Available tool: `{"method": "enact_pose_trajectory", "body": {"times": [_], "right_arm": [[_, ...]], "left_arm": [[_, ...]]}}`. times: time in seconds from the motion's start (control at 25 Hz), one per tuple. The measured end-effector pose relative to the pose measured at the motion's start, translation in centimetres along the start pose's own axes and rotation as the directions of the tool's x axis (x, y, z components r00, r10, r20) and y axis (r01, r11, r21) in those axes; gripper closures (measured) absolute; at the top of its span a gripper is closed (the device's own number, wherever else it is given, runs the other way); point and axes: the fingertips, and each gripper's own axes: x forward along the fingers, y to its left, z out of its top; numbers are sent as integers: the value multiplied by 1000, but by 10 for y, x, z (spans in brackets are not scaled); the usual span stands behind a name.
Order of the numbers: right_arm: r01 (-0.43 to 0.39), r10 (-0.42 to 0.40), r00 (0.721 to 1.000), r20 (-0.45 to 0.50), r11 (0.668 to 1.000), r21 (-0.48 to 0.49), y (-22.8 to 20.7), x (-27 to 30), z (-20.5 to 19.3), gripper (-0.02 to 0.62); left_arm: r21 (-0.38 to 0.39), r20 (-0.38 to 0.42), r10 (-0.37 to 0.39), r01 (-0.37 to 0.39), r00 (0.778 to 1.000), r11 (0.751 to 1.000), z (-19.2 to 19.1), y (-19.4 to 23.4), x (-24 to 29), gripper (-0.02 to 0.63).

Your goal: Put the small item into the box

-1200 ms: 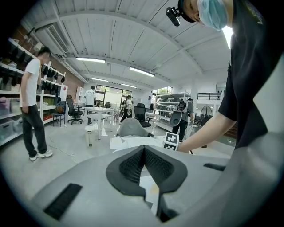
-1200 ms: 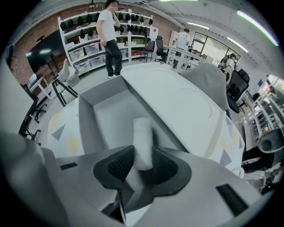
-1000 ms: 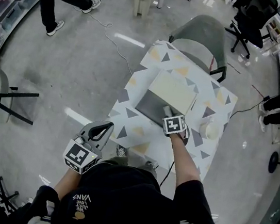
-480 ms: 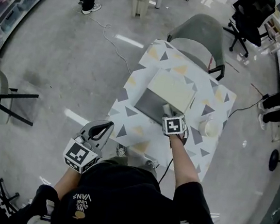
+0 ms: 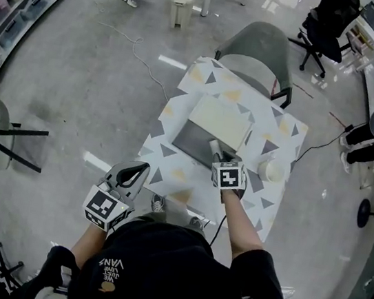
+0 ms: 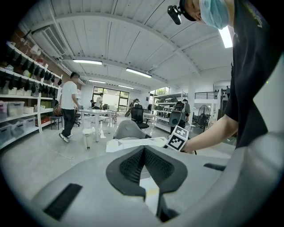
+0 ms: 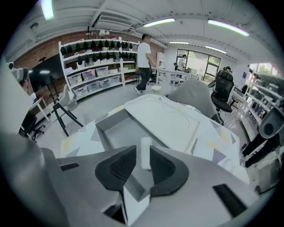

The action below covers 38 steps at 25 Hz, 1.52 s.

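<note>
Holds the left claw (image 6: pixel 143 150) empty, its dark ribbed pads meeting at the tips. Hangs the right claw (image 7: pixel 142 149) above the open rectangular box (image 7: pixel 116 133), having just narrowed it to a middling gap. Shows the small white cylinder (image 7: pixel 145 155) between the ribbed pads, clear of the left one and not pinched. Appears to lie on the box's smooth grey floor, close to the flat cream lid (image 7: pixel 171 119). Sits on a desk (image 5: pixel 173 172) covered in triangle-print cloth.
</note>
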Motion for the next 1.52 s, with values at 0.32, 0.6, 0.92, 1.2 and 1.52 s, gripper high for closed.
{"method": "enact_pose_trajectory", "body": {"times": [0.32, 0.6, 0.92, 1.2, 1.52], "right_arm": [[-56, 63, 987, 145, 997, -50, 6, -46, 19, 595], [-121, 139, 965, 224, 988, -94, 9, -87, 23, 595], [-157, 184, 916, 356, 982, -103, 3, -154, 26, 595], [-227, 259, 859, 441, 966, -126, 1, -204, 19, 595], [-276, 325, 804, 498, 946, -172, -8, -249, 4, 595]], "left_arm": [[-4, 13, 11, -11, 1000, 1000, 7, -25, 10, 600], [0, 38, 44, -44, 998, 999, 19, -50, 15, 600], [-12, 64, 111, -111, 992, 994, 22, -76, 14, 600], [-18, 92, 159, -158, 983, 987, 23, -108, 10, 600], [-34, 102, 237, -234, 966, 972, 18, -146, 0, 600]]}}
